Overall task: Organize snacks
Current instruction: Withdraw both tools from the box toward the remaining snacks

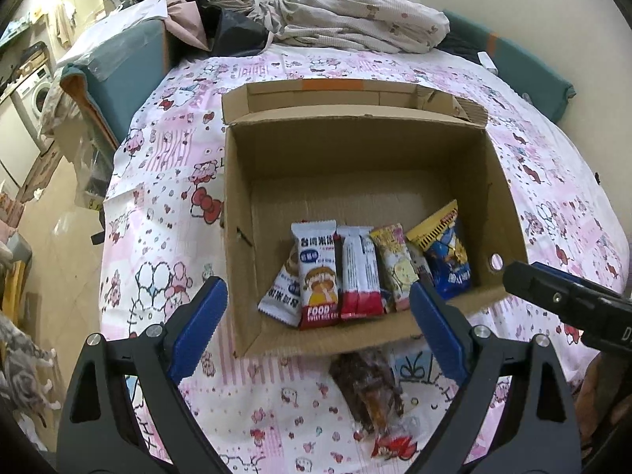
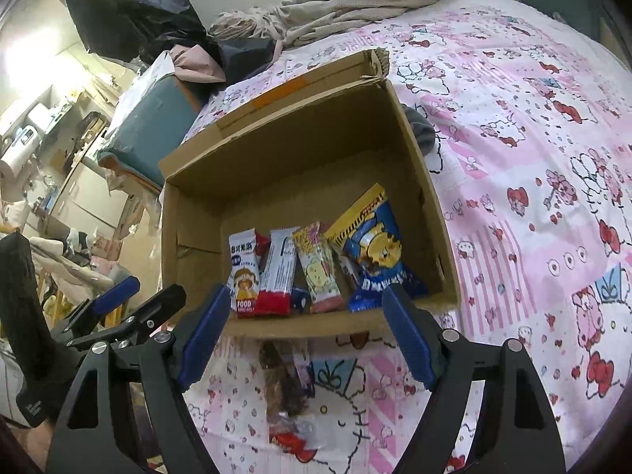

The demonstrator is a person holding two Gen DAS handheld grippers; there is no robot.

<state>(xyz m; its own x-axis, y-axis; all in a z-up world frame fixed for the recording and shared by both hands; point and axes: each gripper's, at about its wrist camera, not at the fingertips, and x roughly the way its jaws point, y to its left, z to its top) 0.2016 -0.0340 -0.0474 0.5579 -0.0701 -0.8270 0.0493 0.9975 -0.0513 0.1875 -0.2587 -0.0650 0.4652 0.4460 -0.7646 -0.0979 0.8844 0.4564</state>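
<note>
Both claws, the left claw point(image 1: 318, 324) and the right claw point(image 2: 308, 331), gape open, empty, above a crinkly clear packet point(image 1: 369, 389) on the pink cartoon bedsheet point(image 1: 158, 213). Beyond, glossy snack packs point(image 1: 357, 270) line the cardboard box's point(image 1: 355, 150) near wall.

You are working in a lived-in home, in a bedroom by the evidence. The working surface is a bed point(image 1: 166, 213) under a pink cartoon-print sheet, with a crumpled floral quilt point(image 1: 355, 12) heaped at its far end against the wall. A washing machine point(image 1: 33, 94) stands off to your left (partly cut by the frame edge), beside pale cabinets point(image 2: 91, 197) crowded with household clutter. A black plastic bag point(image 2: 130, 4) and loose clothing point(image 2: 193, 65) are piled by the bed.
</note>
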